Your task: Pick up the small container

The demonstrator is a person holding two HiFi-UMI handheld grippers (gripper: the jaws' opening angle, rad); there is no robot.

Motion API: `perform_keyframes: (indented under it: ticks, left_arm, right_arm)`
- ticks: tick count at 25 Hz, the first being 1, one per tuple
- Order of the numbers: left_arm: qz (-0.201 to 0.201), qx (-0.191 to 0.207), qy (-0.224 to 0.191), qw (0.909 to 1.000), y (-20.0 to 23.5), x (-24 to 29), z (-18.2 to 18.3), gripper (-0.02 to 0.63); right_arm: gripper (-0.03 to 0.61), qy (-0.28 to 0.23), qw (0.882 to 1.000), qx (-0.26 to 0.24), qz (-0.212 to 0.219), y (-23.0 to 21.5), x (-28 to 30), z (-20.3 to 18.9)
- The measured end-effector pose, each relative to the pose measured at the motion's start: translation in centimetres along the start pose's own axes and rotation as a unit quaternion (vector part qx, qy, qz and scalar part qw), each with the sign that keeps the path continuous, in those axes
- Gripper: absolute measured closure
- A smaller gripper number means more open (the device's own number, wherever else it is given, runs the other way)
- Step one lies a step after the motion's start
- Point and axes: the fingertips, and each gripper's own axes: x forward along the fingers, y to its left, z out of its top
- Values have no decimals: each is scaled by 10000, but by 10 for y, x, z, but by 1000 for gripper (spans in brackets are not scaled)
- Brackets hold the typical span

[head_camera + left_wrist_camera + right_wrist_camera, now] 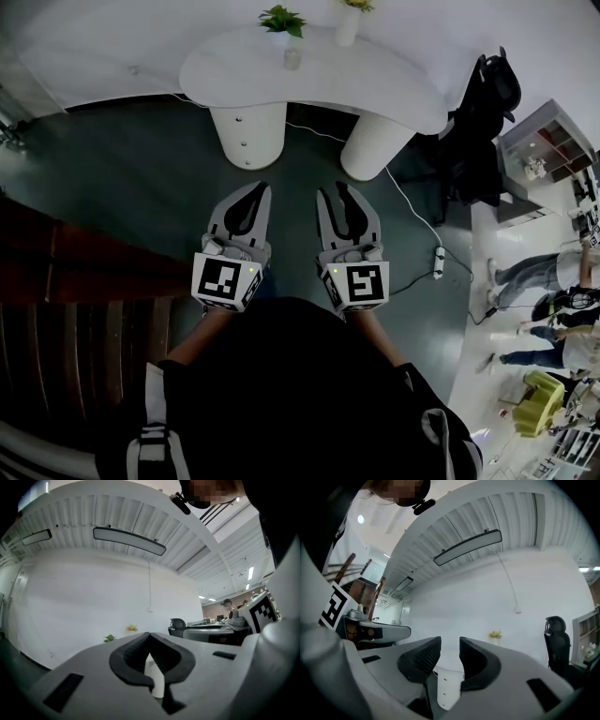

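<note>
A dark floor (141, 178) fills most of the head view, with a white curved table (375, 80) at its far side. Over the floor, short of the table, the left gripper (263, 187) has its jaws together and empty, and the right gripper (335, 188) has its jaws slightly apart with nothing between them. On the table stand a potted plant (281, 21), a vase (348, 26) and, between them, the small container (292, 58), well apart from both grippers

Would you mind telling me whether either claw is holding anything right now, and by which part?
Nothing is held: the left claw is shut on nothing, and the right claw stands open with nothing between its jaws.
</note>
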Motion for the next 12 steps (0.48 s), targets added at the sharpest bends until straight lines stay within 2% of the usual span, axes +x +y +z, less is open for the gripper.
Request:
perform_keyframes:
  ticks: [6,9,12]
  left_arm:
    - [-147,19,105,9998,62,60,-8,607]
    - [-234,42,94,9997,91,91,-9,607]
    - [-281,-108,317,9990,118,121,-17,607]
  right_arm:
    - [446,282,9996,-26,-92,-13,81,-12]
    - [446,109,9998,-75,-180,-25,122,-12]
    - [446,143,9995,-27,-290,-36,160,-19]
